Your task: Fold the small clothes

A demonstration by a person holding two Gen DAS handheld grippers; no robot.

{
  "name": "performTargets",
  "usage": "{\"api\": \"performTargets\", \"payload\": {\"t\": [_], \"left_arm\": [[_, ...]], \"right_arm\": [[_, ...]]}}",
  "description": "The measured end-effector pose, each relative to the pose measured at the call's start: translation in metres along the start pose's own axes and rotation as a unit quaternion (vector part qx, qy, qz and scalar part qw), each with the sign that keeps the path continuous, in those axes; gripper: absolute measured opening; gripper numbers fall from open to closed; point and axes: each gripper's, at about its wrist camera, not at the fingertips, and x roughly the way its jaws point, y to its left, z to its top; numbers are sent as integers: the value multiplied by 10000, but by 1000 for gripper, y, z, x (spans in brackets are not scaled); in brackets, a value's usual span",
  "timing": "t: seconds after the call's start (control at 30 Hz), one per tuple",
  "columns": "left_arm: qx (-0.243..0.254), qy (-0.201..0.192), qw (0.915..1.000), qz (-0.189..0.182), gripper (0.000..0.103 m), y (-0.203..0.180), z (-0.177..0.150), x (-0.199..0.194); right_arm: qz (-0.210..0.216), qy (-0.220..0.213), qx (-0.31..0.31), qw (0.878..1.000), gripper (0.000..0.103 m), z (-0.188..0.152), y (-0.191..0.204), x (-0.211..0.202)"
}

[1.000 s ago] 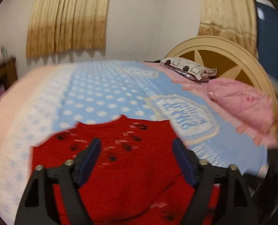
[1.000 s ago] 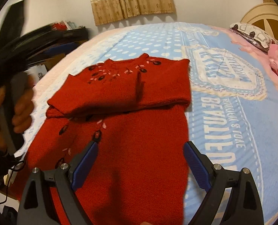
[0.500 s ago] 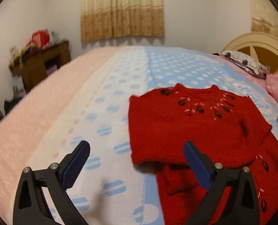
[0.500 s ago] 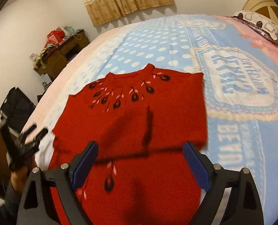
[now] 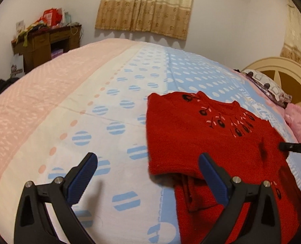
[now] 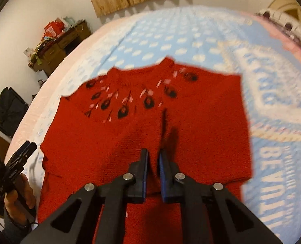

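1. Both views are lit by warm, fairly dim indoor light with a slight yellow cast; the source itself is out of frame.
2. The left wrist view is sharp. The left gripper [image 5: 148, 165] throws soft shadows onto the bedspread [image 5: 73, 109].
3. The right wrist view is motion-blurred: the pattern on the red sweater [image 6: 150, 126] smears, and the bedspread lettering is soft.
4. The right gripper [image 6: 153, 162] stays crisp.
5. Fisheye distortion bends the bed into a dome, with black vignetting at the corners.
6. No glare shows.
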Motion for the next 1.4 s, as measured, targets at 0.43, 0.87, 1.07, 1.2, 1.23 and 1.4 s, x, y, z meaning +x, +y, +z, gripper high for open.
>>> {"api": "performTargets", "payload": {"t": [0.43,0.87,1.07,1.2,1.23,1.4], "left_arm": [[100,112,9998,119,102,-4,1,1],[1632,489,9795,1077,102,-44,15,44],[1219,611,9871,838,103,-18,3,25],[1045,933,9854,970,103,-9,1,37],[991,767,9880,906,103,-9,4,29],[925,54,9927,774,103,-19,21,0]], "right_arm": [[-641,-704,187,9953,7,4,-46,-49],[-1217,-377,343,9913,78,-8,-68,-21],[-484,-637,-223,9965,78,-8,-31,-36],[-193,-424,-596,9971,78,-2,-7,-13],[-201,-381,-559,9975,78,-2,-7,-9],[-296,166,-321,9989,78,-10,-21,23]]}}
